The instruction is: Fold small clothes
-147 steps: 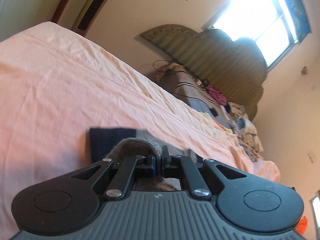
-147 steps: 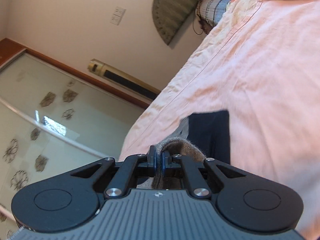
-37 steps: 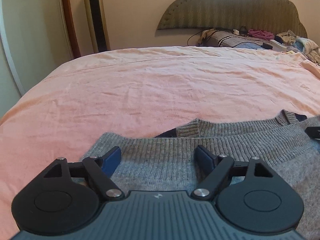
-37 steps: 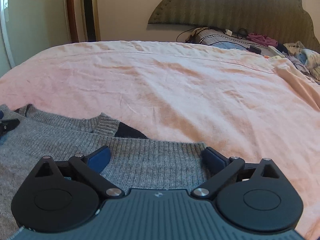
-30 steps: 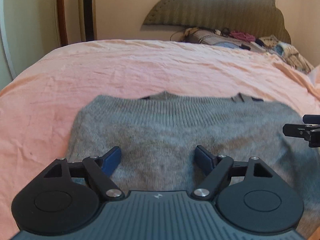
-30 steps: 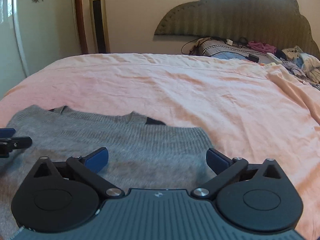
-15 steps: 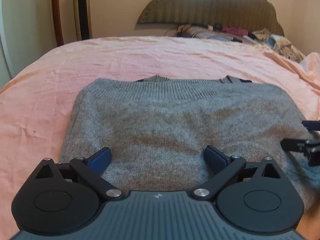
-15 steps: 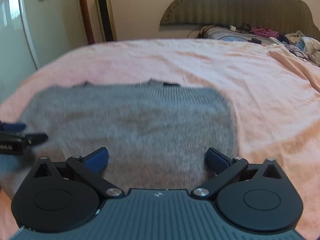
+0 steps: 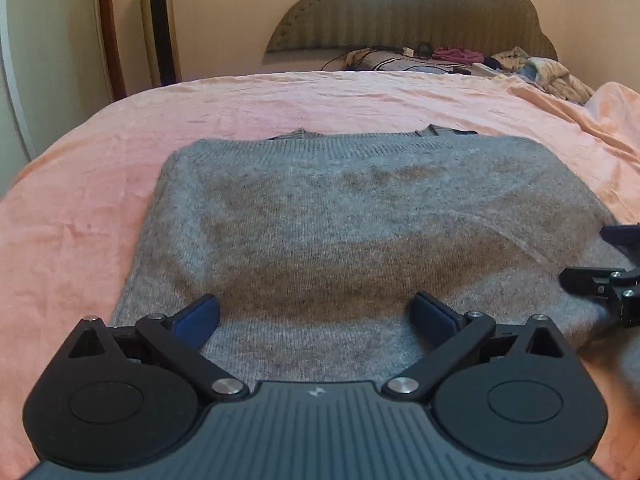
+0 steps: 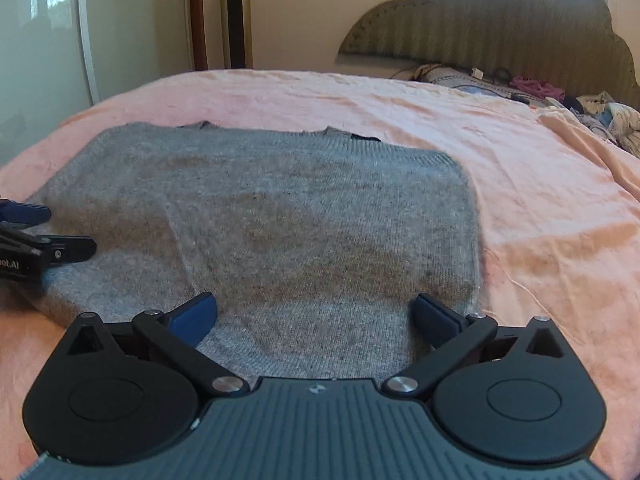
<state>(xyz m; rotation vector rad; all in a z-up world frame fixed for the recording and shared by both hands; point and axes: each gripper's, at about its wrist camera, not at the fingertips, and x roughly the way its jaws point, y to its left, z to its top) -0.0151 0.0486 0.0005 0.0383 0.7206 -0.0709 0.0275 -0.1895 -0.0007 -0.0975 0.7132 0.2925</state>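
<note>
Since the earlier frames both grippers have let go of the grey sweater [image 9: 344, 232] and drawn back toward its near edge, the left gripper's [image 9: 316, 312] jaws having just been opening. The sweater now lies folded flat on the pink bedsheet [image 9: 80, 208], ribbed hem at the far side (a dark collar peeks out beyond it). The right gripper [image 10: 314, 312] stands spread too; nothing is pinched between either pair of pads.

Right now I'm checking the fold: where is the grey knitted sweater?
The grey knitted sweater lies flat on the pink bedsheet, centred in both wrist views just ahead of the open grippers, ribbed edge toward the headboard.
</note>
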